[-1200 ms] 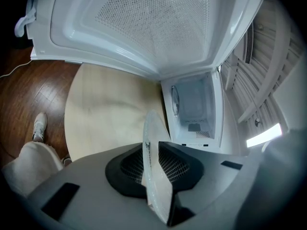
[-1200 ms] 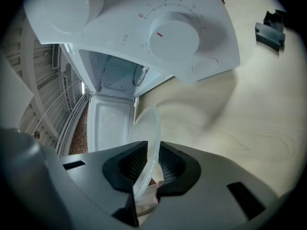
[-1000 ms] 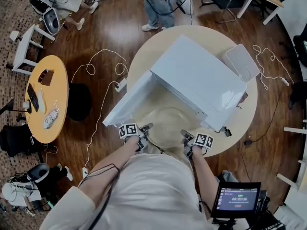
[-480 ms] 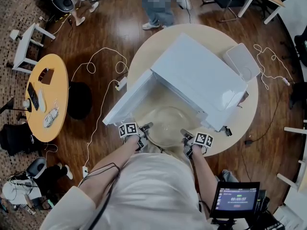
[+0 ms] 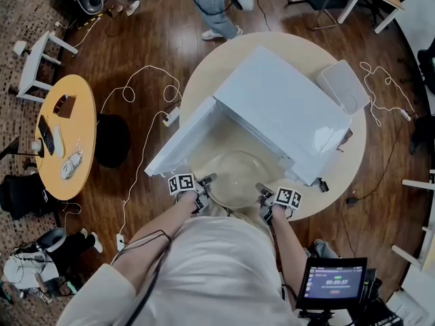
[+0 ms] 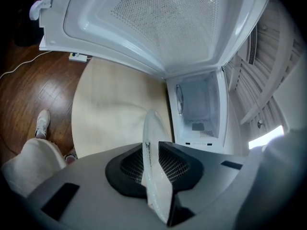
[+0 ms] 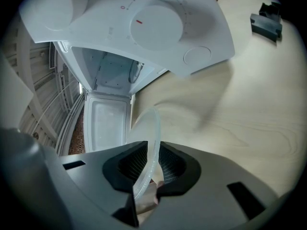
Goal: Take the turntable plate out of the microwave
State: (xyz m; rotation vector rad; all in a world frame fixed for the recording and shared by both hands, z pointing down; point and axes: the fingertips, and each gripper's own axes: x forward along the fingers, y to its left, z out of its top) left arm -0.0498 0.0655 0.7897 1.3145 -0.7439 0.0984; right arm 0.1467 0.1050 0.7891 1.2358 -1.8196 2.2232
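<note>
The clear glass turntable plate [image 5: 234, 176] hangs level over the round table [image 5: 204, 80], just in front of the white microwave [image 5: 285, 111] and beside its open door [image 5: 183, 145]. My left gripper [image 5: 209, 180] is shut on the plate's left rim and my right gripper [image 5: 261, 187] on its right rim. In the left gripper view the plate [image 6: 152, 166] runs edge-on between the jaws of the left gripper [image 6: 154, 176], with the empty cavity [image 6: 199, 109] ahead. In the right gripper view the rim [image 7: 149, 152] sits pinched in the right gripper [image 7: 147, 169], under the dial panel [image 7: 153, 23].
A white lidded box [image 5: 343, 87] lies at the table's back right, and a small black part [image 7: 266, 23] near the microwave's right corner. A yellow side table [image 5: 64, 138], floor cables [image 5: 146, 87], a standing person [image 5: 217, 5] and a screen on a stand [image 5: 333, 282] surround the table.
Both grippers and the plate stay where they were. Only the person standing beyond the table has shifted.
</note>
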